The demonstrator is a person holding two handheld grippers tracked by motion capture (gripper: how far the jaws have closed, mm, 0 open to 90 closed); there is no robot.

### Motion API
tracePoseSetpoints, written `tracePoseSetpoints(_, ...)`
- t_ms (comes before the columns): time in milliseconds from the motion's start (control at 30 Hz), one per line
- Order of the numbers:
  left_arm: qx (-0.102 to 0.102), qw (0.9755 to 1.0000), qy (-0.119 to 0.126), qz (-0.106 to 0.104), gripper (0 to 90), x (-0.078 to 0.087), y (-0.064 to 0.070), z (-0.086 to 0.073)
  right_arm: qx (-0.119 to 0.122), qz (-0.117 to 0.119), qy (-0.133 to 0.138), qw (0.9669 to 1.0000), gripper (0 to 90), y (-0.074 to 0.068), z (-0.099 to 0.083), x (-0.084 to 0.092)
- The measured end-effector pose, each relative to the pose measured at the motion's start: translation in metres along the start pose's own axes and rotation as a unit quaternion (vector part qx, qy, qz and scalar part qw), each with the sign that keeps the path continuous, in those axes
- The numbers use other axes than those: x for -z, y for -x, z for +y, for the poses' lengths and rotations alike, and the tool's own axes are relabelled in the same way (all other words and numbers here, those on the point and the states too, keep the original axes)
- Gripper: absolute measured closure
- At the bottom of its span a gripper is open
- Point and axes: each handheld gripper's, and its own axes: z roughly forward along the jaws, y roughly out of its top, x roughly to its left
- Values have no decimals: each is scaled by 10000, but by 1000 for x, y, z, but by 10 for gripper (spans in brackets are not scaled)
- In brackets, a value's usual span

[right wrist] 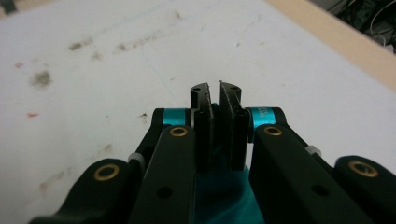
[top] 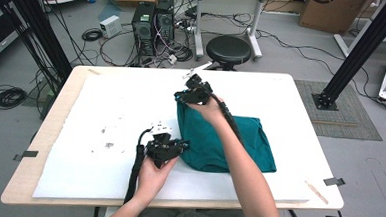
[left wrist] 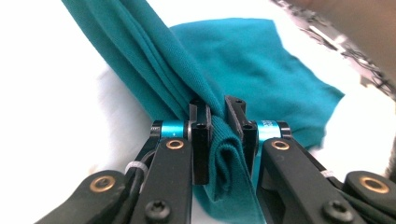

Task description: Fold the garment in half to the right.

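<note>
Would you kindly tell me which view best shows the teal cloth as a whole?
The high view: the teal cloth lies there in full outline. The left gripper view shows a fold pinched in the left tool; the right gripper view a sliver.

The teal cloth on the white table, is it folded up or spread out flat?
Folded. The teal cloth lies doubled in layers, one edge lifted by the left gripper and the right gripper; stacked folds show between the left jaws.

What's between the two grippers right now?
The teal cloth spans from left gripper to right gripper, a lifted edge, in the high view.
</note>
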Motion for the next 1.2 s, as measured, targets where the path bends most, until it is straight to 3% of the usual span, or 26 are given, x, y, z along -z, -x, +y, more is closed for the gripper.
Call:
tracePoseSetpoints(133,-145,9990,59,-418,812,-14,24,21,-100,6,269,9996,852,15,-10,40)
tracePoseSetpoints(300,-266,9966,-31,-773,812,-48,56,39,-243,-111,435,9987,853,40,-32,89)
tracePoseSetpoints(467,-131,9938,-218,-1083,812,-92,80,47,-483,-391,454,9970,853,67,-66,125)
tracePoseSetpoints(633,58,9919,-446,-1184,812,-129,92,46,-843,-778,195,9932,853,94,-100,138)
tracePoseSetpoints(800,-36,9930,-645,-993,802,-159,104,42,-1023,-1268,-215,9864,852,110,-127,132)
tracePoseSetpoints(867,61,9914,-626,-1147,720,-168,107,39,-1125,-1411,-548,9821,831,114,-133,126)
tracePoseSetpoints(900,137,9875,-564,-1465,636,-171,109,38,-1105,-1532,-671,9797,805,115,-134,123)
tracePoseSetpoints(933,155,9860,-516,-1577,549,-171,111,37,-1111,-1695,-763,9763,758,113,-134,121)
tracePoseSetpoints(1067,-367,9824,-86,-1828,452,-150,120,42,-1161,-2017,-502,9712,626,108,-130,132)
tracePoseSetpoints(1133,-601,9825,134,-1759,434,-130,119,46,-1382,-2139,-361,9664,530,103,-129,144)
tracePoseSetpoints(1200,-807,9826,308,-1646,432,-105,111,50,-1561,-2114,-261,9645,499,100,-130,152)
